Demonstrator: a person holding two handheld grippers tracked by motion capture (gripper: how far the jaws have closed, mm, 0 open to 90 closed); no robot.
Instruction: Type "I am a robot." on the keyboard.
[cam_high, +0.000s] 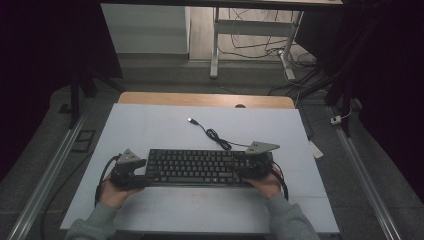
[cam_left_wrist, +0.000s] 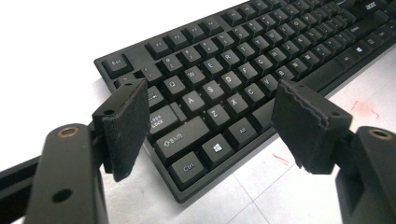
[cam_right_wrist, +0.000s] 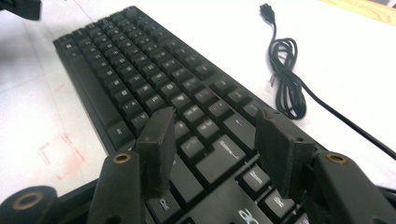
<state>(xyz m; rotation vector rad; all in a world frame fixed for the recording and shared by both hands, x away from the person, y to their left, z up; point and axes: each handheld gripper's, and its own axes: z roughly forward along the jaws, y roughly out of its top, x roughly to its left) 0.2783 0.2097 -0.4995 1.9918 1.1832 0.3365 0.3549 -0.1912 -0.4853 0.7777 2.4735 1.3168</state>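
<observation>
Flat black plastic keyboard (cam_high: 197, 167) lies centre of the high view, w/ my left gripper (cam_high: 136, 172) at its left end and my right gripper (cam_high: 250, 167) at its right end. In left gripper view my pads (cam_left_wrist: 126, 126) stand wide apart, holding nothing, above the Caps/Shift corner. Right pads (cam_right_wrist: 156, 149) gape too, over the keys at lower centre, nothing held. Black coiled cable (cam_high: 215, 135) trails to upper centre. White table (cam_high: 150, 125); dim room, grey floor (cam_high: 345, 165).

Keyboard (cam_left_wrist: 224, 88): right end cut off by the left gripper view's edge; brand lettering beside it too blurred to read. Cable (cam_right_wrist: 289, 88) behind the keyboard: far run cropped in the right gripper view.
</observation>
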